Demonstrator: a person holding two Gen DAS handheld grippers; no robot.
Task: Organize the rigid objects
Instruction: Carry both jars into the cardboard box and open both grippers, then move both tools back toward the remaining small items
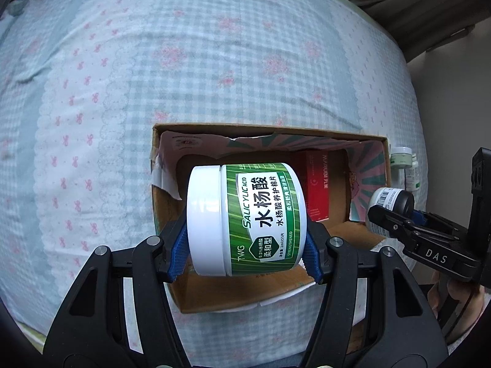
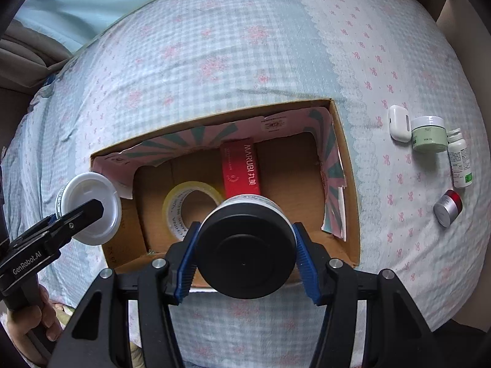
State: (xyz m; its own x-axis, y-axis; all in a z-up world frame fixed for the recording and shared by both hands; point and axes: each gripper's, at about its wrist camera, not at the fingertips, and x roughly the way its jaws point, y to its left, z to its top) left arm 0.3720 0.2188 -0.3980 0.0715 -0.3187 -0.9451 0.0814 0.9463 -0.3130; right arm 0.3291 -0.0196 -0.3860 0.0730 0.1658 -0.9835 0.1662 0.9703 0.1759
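My left gripper (image 1: 245, 245) is shut on a green-labelled jar with a white lid (image 1: 245, 219), held on its side above the open cardboard box (image 1: 270, 133). The same jar (image 2: 89, 204) shows at the left of the right wrist view, over the box's left edge. My right gripper (image 2: 244, 257) is shut on a white jar with a black lid (image 2: 245, 247), lid towards the camera, above the box (image 2: 346, 165). In the left wrist view that jar (image 1: 389, 205) hangs at the box's right end. Inside the box lie a red carton (image 2: 241, 168) and a roll of tape (image 2: 190, 205).
The box rests on a checked bedspread (image 1: 153, 76). Right of it lie a white earbud case (image 2: 399, 122), a pale green jar (image 2: 428, 135), a white bottle (image 2: 458, 159) and a small red and silver jar (image 2: 448, 208). A person's hand (image 2: 30, 328) grips the left handle.
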